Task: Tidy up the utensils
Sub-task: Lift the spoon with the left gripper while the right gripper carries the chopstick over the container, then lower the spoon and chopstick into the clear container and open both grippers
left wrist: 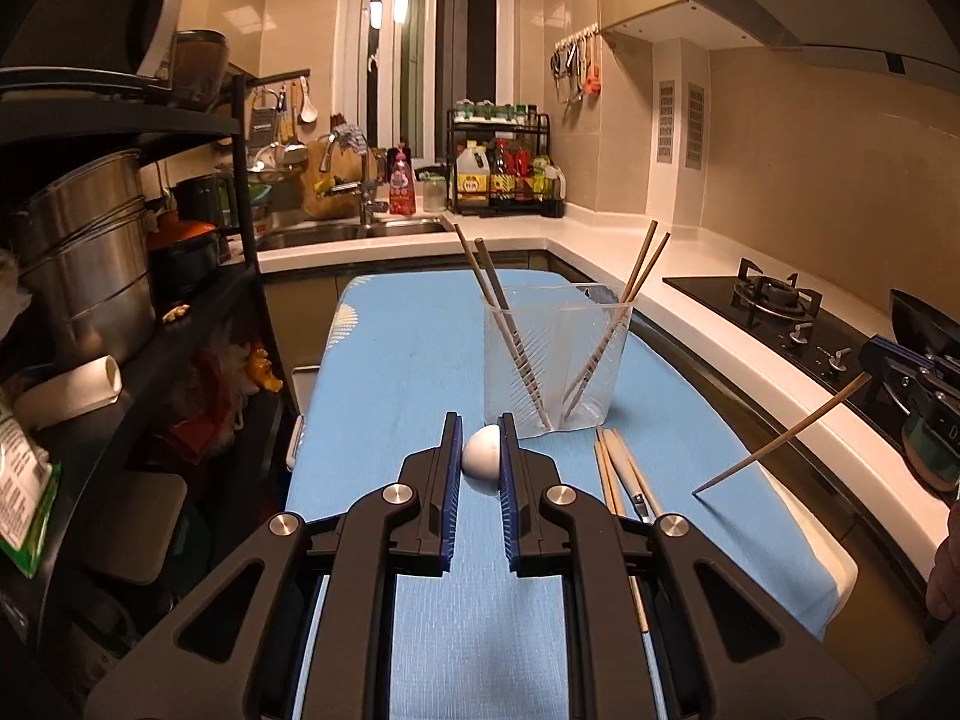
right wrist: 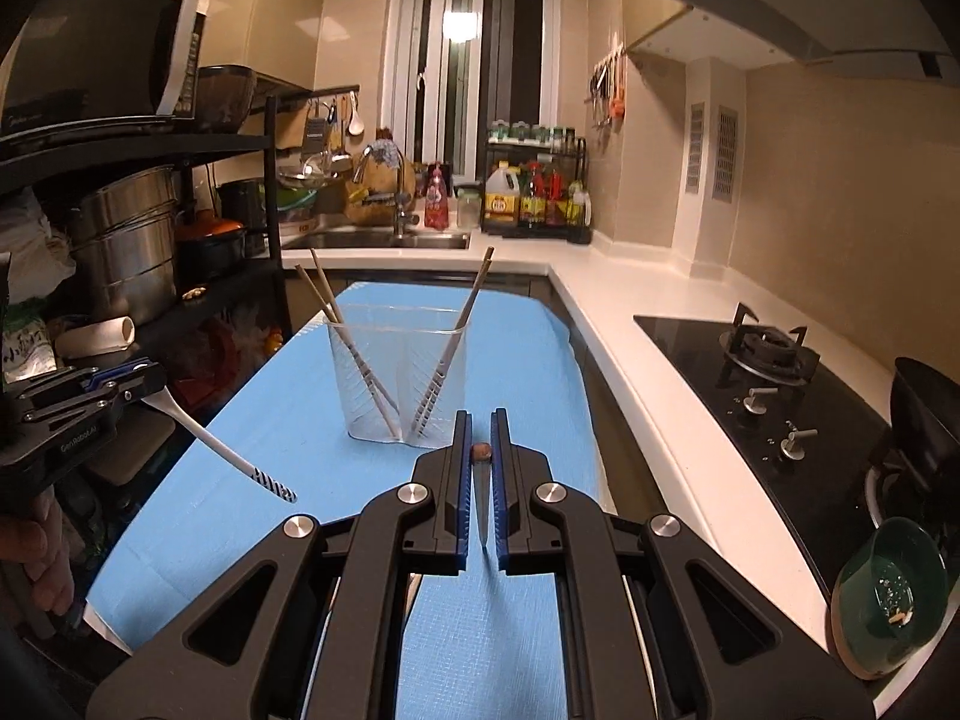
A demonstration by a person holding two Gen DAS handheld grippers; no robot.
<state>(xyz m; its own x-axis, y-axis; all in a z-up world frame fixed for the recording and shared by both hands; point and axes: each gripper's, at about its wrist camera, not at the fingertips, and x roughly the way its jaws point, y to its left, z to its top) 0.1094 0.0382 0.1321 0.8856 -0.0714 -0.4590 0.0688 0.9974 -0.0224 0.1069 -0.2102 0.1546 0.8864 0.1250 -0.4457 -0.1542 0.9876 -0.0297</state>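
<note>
A clear plastic container (left wrist: 555, 360) (right wrist: 399, 378) stands on the blue cloth (left wrist: 408, 372) (right wrist: 522, 360), with several chopsticks leaning inside in two pairs. My left gripper (left wrist: 480, 423) (right wrist: 144, 387) is shut on a white spoon (left wrist: 482, 459) (right wrist: 210, 441), whose striped handle slants down toward the cloth. My right gripper (right wrist: 480, 414) (left wrist: 888, 366) is shut on a single wooden chopstick (left wrist: 774, 441) (right wrist: 482, 504), tip hanging just above the cloth. More loose chopsticks (left wrist: 618, 468) lie on the cloth right of the left gripper, in front of the container.
A black rack (left wrist: 240, 192) with steel pots (left wrist: 90, 276) lines the left side. The white counter (left wrist: 690, 294) wraps round the right, with a gas hob (left wrist: 774, 300) (right wrist: 762, 354) and a green bowl (right wrist: 888, 594). A sink (right wrist: 384, 237) lies at the back.
</note>
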